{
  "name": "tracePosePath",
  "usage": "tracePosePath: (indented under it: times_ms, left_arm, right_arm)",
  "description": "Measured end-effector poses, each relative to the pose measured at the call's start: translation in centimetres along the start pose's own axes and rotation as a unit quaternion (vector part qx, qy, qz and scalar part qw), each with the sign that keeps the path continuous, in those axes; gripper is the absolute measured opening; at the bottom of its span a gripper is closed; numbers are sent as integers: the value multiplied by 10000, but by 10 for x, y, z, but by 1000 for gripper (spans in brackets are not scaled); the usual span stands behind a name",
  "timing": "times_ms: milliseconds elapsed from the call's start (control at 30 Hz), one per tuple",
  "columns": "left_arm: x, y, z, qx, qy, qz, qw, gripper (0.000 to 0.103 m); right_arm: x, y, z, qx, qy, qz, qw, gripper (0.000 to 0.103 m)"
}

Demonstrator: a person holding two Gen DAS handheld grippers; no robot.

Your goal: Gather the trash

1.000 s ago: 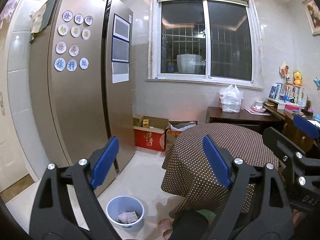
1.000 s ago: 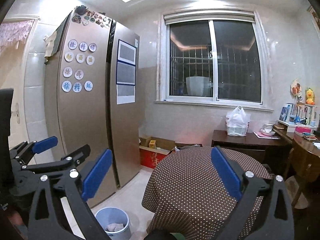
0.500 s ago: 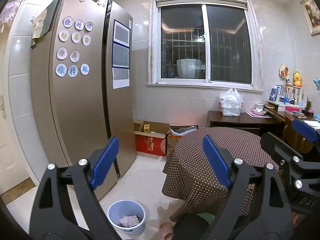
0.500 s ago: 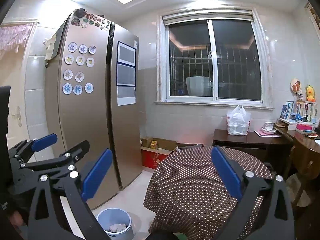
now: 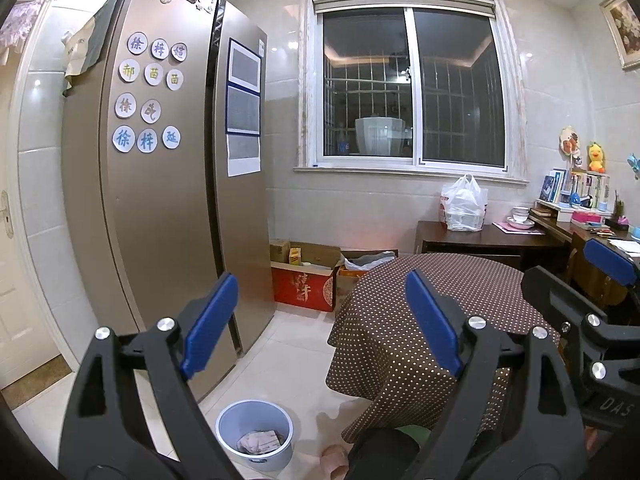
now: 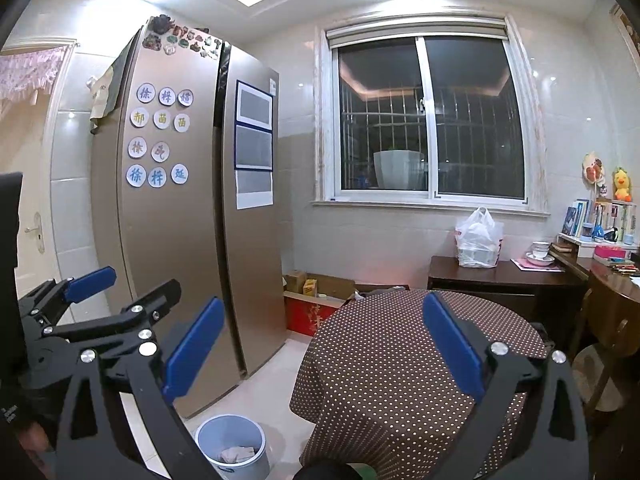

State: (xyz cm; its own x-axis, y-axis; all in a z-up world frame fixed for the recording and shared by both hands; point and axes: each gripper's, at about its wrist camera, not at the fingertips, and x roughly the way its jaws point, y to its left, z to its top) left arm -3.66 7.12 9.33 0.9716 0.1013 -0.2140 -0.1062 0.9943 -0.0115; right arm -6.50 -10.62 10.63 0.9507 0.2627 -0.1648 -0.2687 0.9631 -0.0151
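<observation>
A pale blue bin (image 5: 254, 434) stands on the floor between the fridge and the round table, with crumpled paper (image 5: 258, 441) inside. It also shows in the right wrist view (image 6: 233, 447). My left gripper (image 5: 320, 320) is open and empty, held high above the floor, over the bin and table edge. My right gripper (image 6: 322, 344) is open and empty, level with it to its right. Each gripper shows at the edge of the other's view.
A round table (image 5: 432, 320) with a brown dotted cloth stands right of the bin. A tall bronze fridge (image 5: 168, 184) is at left. Cardboard boxes (image 5: 308, 280) sit under the window. A dark side table (image 5: 492, 236) carries a white plastic bag (image 5: 464, 208).
Both grippers have tilted slightly upward, so the room has slid down in both views. Both stay open and empty.
</observation>
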Motion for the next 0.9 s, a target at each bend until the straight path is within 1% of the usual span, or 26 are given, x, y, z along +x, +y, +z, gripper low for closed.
tracePosePath:
  times_ms: [900]
  left_arm:
    - [3,4,-1,-12,0,0,10000,84]
  right_arm:
    - [4,5,-4,-9,18,20,10000,97]
